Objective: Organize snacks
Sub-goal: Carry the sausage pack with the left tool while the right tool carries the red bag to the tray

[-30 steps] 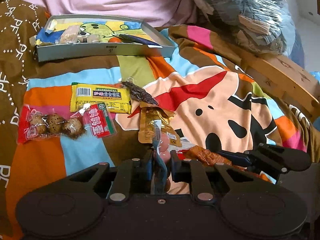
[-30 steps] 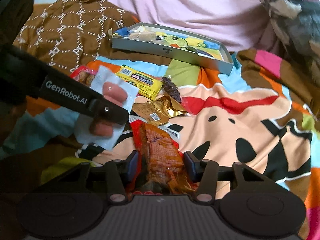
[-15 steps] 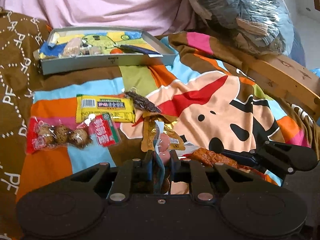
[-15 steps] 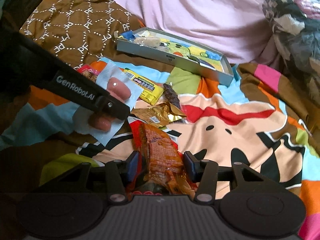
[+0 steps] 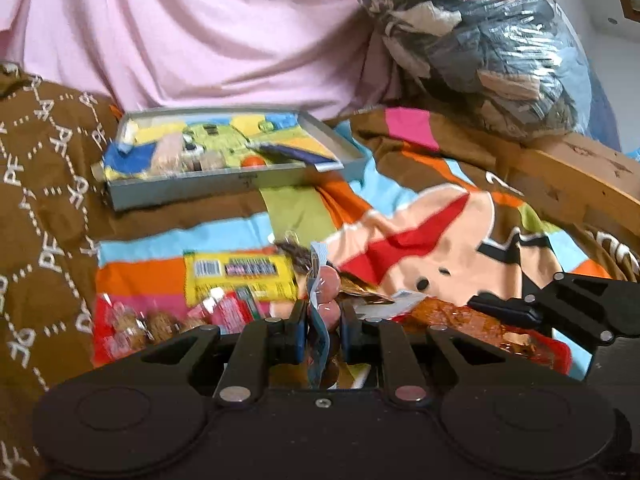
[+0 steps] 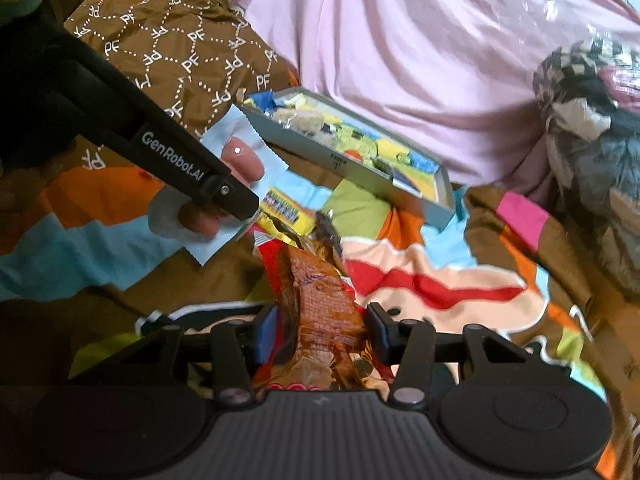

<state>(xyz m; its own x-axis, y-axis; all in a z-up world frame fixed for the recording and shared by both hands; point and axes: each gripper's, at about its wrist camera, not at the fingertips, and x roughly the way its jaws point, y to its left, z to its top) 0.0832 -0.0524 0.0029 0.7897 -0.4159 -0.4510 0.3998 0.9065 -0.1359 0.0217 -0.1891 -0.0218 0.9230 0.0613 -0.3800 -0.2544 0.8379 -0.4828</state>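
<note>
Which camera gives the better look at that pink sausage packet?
The right wrist view: the sausage packet shows broadside, clamped in the left gripper. The left wrist view sees the packet only edge-on between its own fingers.

Sausage packet (image 5: 322, 312) and orange snack (image 6: 326, 312) — both gripped upright.

A shallow tray (image 5: 208, 190) is set at the far side of the blanket (image 5: 460, 224), with small snacks lying in it. Nearer, a flat packet (image 5: 240, 276) is laid on the blanket, and a packet of round snacks (image 5: 132, 328) is placed before it, to the left. A bundled bag (image 5: 480, 48) is propped behind the blanket, to the right.
</note>
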